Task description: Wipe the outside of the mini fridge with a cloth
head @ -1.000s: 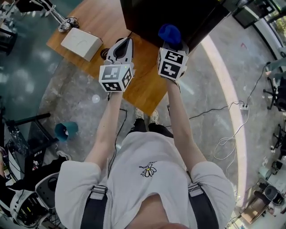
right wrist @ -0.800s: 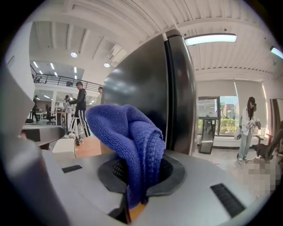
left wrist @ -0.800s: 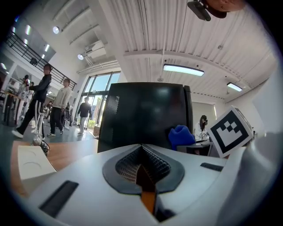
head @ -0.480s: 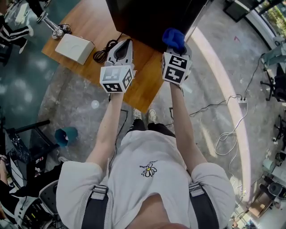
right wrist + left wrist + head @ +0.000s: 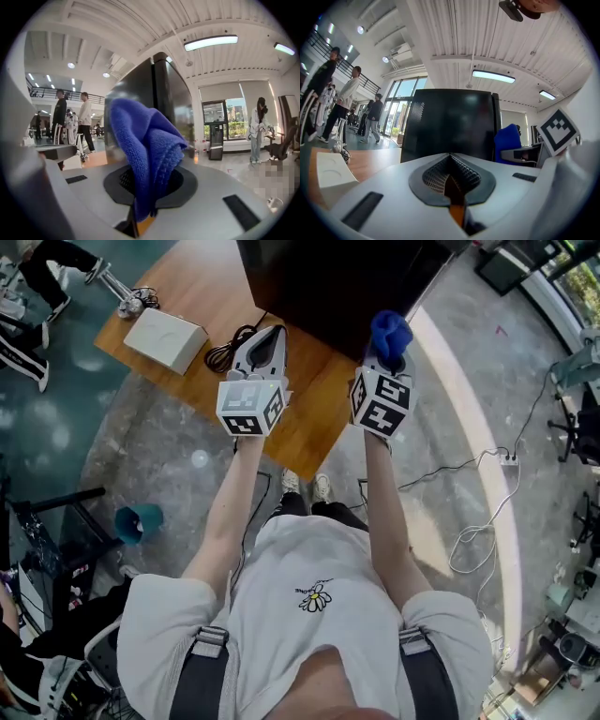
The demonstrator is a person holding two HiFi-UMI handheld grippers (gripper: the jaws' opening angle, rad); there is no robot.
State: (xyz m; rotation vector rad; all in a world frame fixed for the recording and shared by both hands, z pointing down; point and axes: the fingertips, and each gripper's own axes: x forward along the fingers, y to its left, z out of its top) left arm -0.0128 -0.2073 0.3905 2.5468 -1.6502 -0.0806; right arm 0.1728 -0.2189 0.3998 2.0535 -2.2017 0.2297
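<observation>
Pinching a bunched blue cloth between jaws closed tight on its lower folds, the right gripper points at the black mini fridge, whose corner edge rises just behind the fabric. Whether the cloth touches the fridge cannot be told. From the head view, the cloth sits at the fridge's right side, past the edge of the wooden table on which the fridge stands. The left gripper has its jaws pressed together with nothing between them and faces the fridge's dark front, apart from it. A white box lies on the table to the left, with a coiled black cable between it and the left gripper. A teal cup is on the floor.
</observation>
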